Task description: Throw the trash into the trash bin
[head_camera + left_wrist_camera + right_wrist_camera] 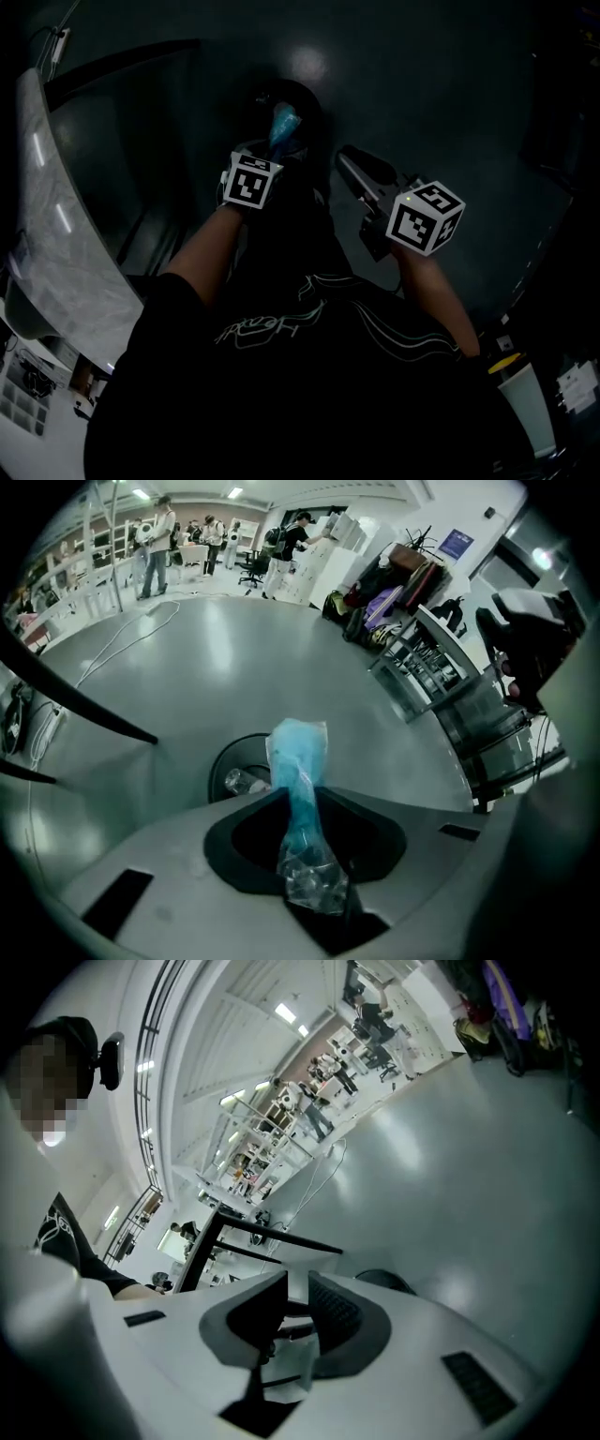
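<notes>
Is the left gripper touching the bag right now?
Touching. The left gripper view shows the left gripper with the bag pinched between its jaws, the blue end sticking out toward the bin.

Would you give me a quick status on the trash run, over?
Left gripper shut on blue wrapper, above trash bin. Right gripper shut on pale scrap. Nothing blocking the bin.

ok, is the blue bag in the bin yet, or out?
Out. The blue bag is pinched in the left gripper; the bin stands beyond it on the floor.
</notes>
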